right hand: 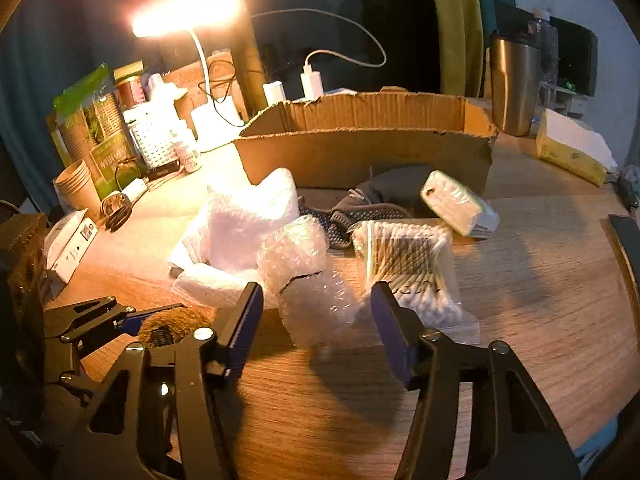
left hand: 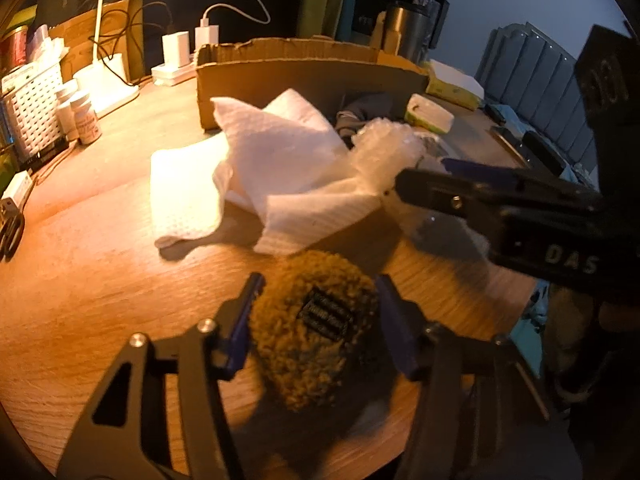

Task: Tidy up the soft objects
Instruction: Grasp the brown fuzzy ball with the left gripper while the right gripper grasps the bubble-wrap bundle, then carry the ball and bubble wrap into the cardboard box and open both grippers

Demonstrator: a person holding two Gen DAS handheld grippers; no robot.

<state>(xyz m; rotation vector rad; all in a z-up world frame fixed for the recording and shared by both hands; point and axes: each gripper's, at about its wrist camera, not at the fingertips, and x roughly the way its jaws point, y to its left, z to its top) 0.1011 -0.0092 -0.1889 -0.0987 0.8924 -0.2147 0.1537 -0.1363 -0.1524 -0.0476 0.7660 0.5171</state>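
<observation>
In the left wrist view my left gripper (left hand: 320, 320) is shut on a fuzzy olive-brown pouch (left hand: 288, 344) with a black label, low over the wooden table (left hand: 100, 280). My right gripper (right hand: 316, 320) is open around a crumpled piece of bubble wrap (right hand: 316, 304); a strip of table shows between the wrap and the left pad. Behind lie a white paper towel (right hand: 240, 224), a bag of cotton swabs (right hand: 408, 264), a small tissue pack (right hand: 460, 204) and a dark sock (right hand: 372, 204). An open cardboard box (right hand: 360, 152) stands behind them.
A lit desk lamp (right hand: 188, 12), white basket (right hand: 152, 140), small bottles (right hand: 188, 152) and paper cups (right hand: 76, 188) crowd the back left. A steel tumbler (right hand: 514, 84) and yellow tissue pack (right hand: 572, 156) stand at the back right. The table's edge (right hand: 624, 264) curves along the right.
</observation>
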